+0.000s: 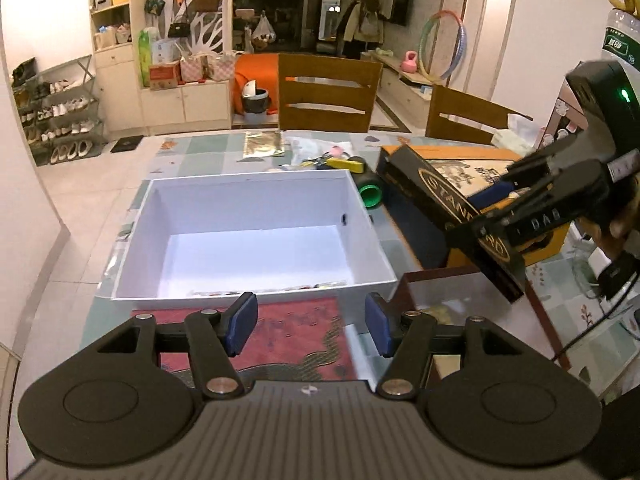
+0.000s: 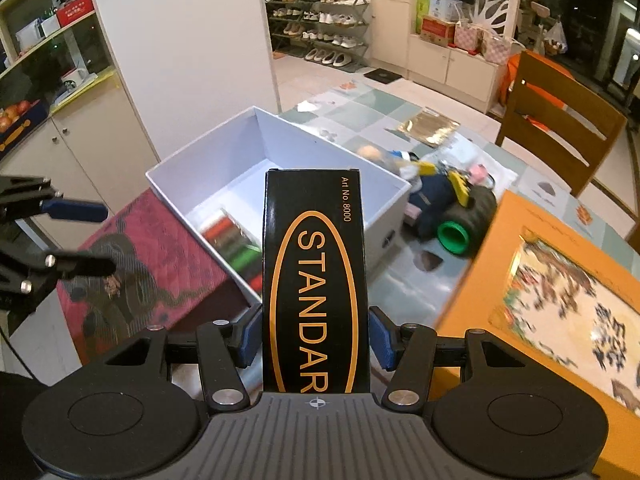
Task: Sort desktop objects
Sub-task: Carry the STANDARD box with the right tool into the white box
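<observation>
Gripping a black box (image 2: 314,280) lengthwise, right gripper (image 2: 316,338) has its fingers closed on both long sides; box is airborne at 3 o'clock of the white bin (image 1: 256,236). Left gripper (image 1: 311,326) fingers wide apart, holding nothing, over red mat (image 1: 296,336) at the bin's 6 o'clock. Toy truck (image 2: 448,212) on tabletop (image 2: 400,280), 12 o'clock.

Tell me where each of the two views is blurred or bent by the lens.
Left wrist view: the black box and the right tongs holding it are smeared by motion; the white box is sharp, and the room's walls bow at the edges. Right wrist view: the black box is crisp, while the orange box and toy car are blurred; the cabinets curve.
</observation>
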